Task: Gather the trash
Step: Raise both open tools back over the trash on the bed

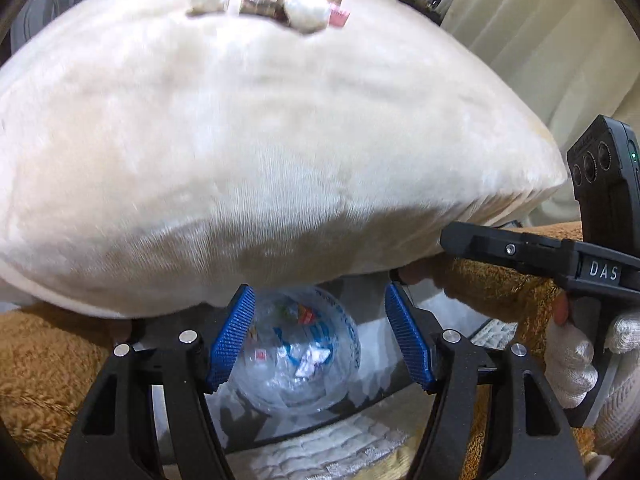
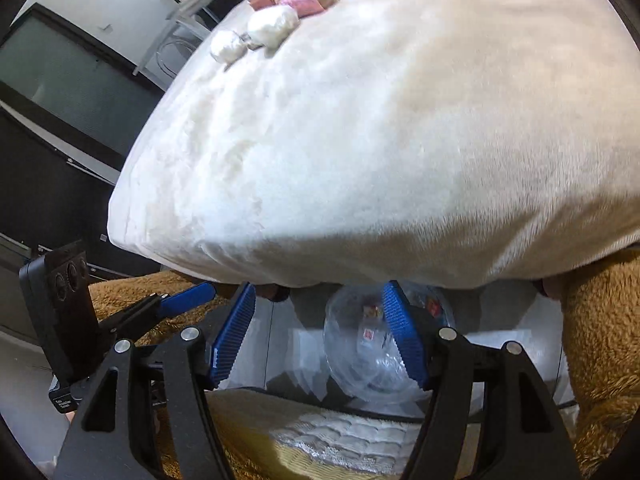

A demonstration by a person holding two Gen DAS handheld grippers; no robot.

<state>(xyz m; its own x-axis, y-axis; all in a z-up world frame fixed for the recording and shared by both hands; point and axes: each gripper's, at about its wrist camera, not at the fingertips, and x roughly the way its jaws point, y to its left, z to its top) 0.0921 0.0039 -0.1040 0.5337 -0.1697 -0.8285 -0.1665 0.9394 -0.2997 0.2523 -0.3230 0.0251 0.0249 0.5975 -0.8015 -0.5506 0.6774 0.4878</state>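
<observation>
A heap of trash (image 1: 276, 4) lies at the far end of a cream plush cushion (image 1: 260, 152): crumpled white tissues, brown and pink wrappers. It also shows in the right wrist view (image 2: 280, 16) on the cushion (image 2: 400, 140). Below the cushion's near edge sits a clear plastic bag (image 1: 296, 352) with some wrappers inside; it shows in the right wrist view too (image 2: 368, 356). My left gripper (image 1: 320, 340) is open and empty above the bag. My right gripper (image 2: 320, 340) is open and empty, also seen from the left (image 1: 500, 248).
A brown fuzzy blanket (image 1: 44, 364) covers the seat on both sides. A white quilted mat (image 2: 352, 440) lies on the floor below. A dark TV screen (image 2: 68, 80) and metal chair stand left. Cream curtains (image 1: 540, 32) hang at right.
</observation>
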